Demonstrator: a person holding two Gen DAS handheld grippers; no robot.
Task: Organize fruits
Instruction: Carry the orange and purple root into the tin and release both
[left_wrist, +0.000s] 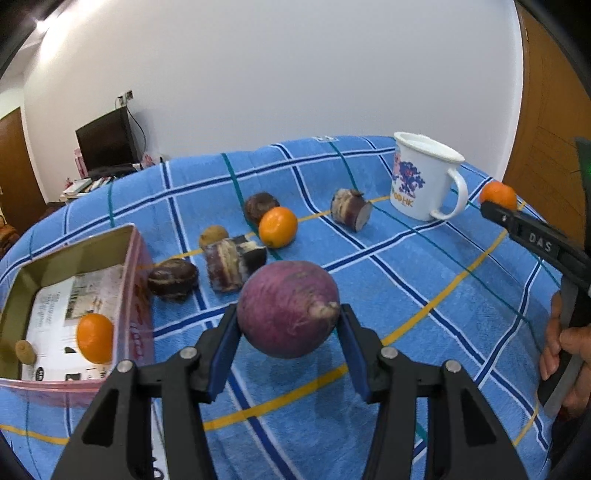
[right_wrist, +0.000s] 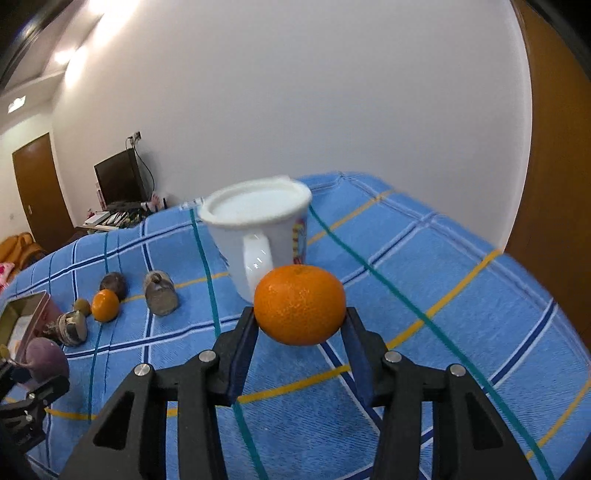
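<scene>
Here, a blue plaid blanket (left_wrist: 406, 295) covers the surface, strewn with dark cut chunks (left_wrist: 236, 263), a loose orange (left_wrist: 277, 226) and a small brown fruit (left_wrist: 213, 235); a white mug (right_wrist: 255, 236) stands just behind the right tongs (right_wrist: 300, 321). At the left edge an open tin box (left_wrist: 136, 280) already contains an orange and a small brown fruit. The left tongs (left_wrist: 288, 325) clench a round purple fruit (left_wrist: 288, 308) above the blanket, beside the box. The right tongs grip a bright, dimpled mandarin (right_wrist: 300, 304), lifted clear before the mug.
</scene>
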